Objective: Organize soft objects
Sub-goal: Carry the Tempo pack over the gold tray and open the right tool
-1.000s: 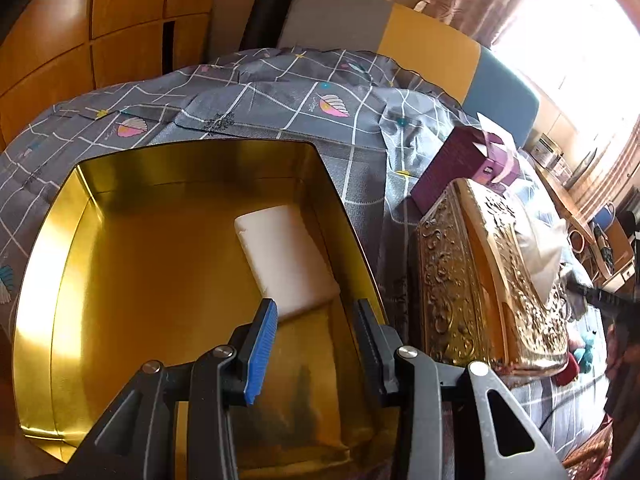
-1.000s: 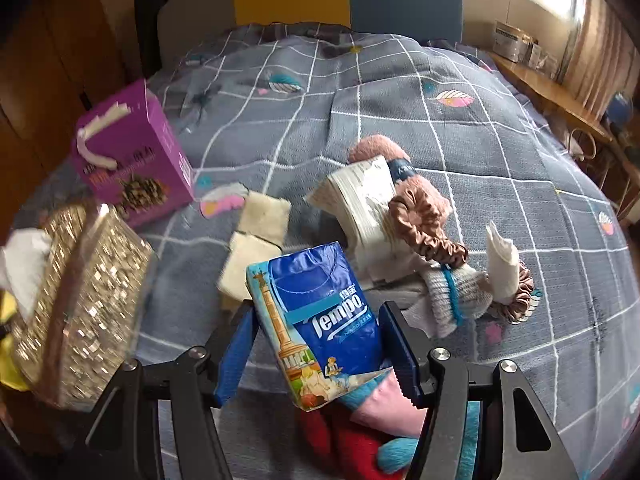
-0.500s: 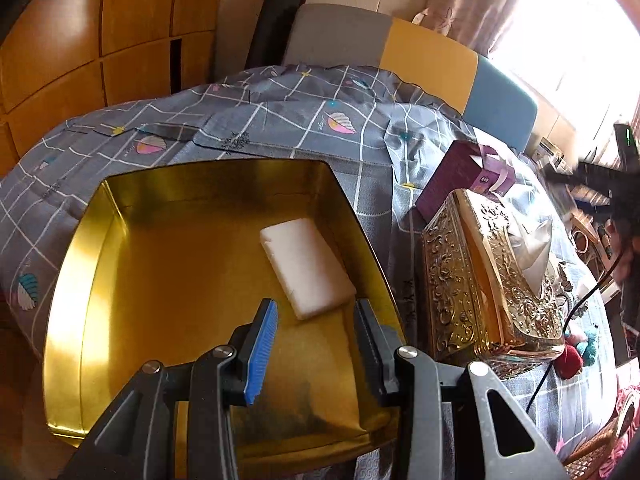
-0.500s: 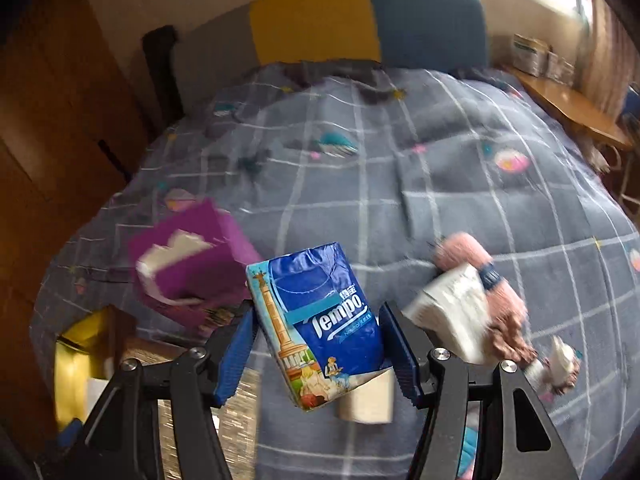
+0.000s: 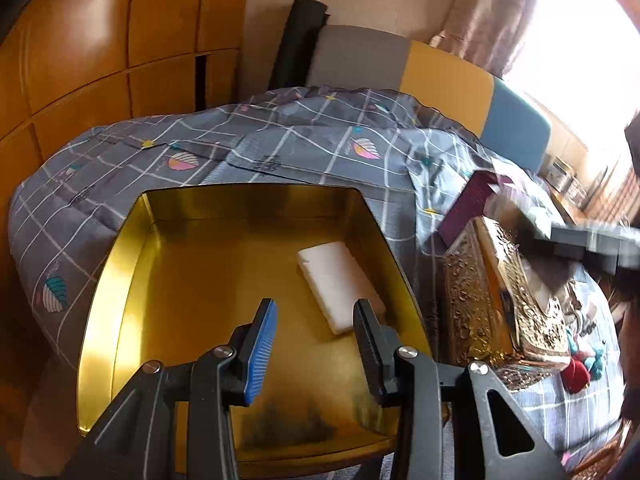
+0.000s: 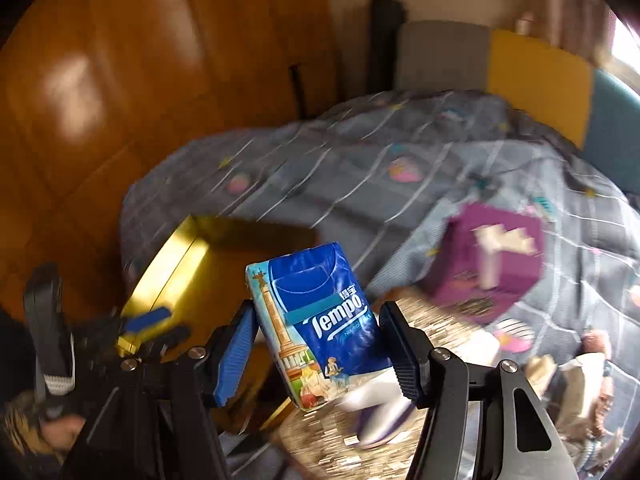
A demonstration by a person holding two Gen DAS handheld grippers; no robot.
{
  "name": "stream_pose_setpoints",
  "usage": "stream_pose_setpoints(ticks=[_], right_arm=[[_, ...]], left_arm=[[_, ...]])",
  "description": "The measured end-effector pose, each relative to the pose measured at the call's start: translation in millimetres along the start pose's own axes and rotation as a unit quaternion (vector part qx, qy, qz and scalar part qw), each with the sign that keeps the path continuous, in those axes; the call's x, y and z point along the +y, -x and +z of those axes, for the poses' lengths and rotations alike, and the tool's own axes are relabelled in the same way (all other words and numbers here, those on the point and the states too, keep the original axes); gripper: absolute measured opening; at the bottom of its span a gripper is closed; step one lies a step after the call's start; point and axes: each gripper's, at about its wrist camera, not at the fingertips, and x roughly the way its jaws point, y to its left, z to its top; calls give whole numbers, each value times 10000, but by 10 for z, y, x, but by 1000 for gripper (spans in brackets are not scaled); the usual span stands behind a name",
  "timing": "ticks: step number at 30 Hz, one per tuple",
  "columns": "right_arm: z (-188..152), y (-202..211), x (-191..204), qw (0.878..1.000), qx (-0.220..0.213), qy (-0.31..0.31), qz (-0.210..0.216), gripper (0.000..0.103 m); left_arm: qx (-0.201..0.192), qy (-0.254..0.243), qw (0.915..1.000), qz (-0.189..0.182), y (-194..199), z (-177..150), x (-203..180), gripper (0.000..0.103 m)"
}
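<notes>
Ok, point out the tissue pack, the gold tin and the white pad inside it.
tissue pack (image 6: 320, 320): right wrist view, blue front face.
gold tin (image 5: 224, 280): left wrist view, bare floor.
white pad (image 5: 336, 284): left wrist view, top face.

Daylight blows out window (image 5: 592, 20) at upper right; glare on gold tin (image 5: 120, 280) left wall. Right wrist view motion-blurred around sharp tissue pack (image 6: 320, 320). Fisheye bending, dark corners.

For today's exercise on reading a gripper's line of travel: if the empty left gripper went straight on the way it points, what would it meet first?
Most likely the floor of the open gold metal tin, just left of the white rectangular sponge block. The left gripper has open jaws with nothing between them. Depth is unclear in the fisheye view.
</notes>
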Motion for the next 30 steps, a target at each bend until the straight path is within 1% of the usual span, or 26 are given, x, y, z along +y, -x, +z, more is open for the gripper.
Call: stream_pose_setpoints(ticks=[4,6,7,8,11,14,16,19,21,22,23,30], right_arm=[[-201,-286,339,9983,396,428,13,64],[-248,-407,476,9969,509,594,67,61],[-256,-460,547,9961,559,684,52,55],[-282,-496,589,9950,590,802,21,53],[-323,-596,778,9918,676,1084,4,53],[-366,-644,859,9900,729,1210,-28,53],[-366,-619,825,9917,665,1102,-41,53],[-387,-510,771,9935,495,1001,-199,53],[-428,-414,737,9947,361,917,-307,55],[-440,-374,733,9949,276,889,-385,58],[-463,-325,715,9952,179,847,-461,60],[-588,19,539,9942,-458,314,-924,64]], left_arm=[[-5,242,9997,82,1,1,161,39],[-22,316,9994,113,5,1,233,39],[-24,345,9993,132,8,-3,263,39],[-39,387,9991,156,11,-2,297,39],[-33,480,9987,175,7,-5,366,39],[-60,513,9985,184,14,-11,406,39],[-48,513,9985,200,1,-19,415,40],[8,542,9984,188,-40,-45,418,39],[32,529,9984,184,-56,-56,401,39],[22,516,9985,176,-51,-63,388,39],[-2,482,9987,150,-38,-68,362,39],[-189,83,9998,67,102,-49,131,39]])
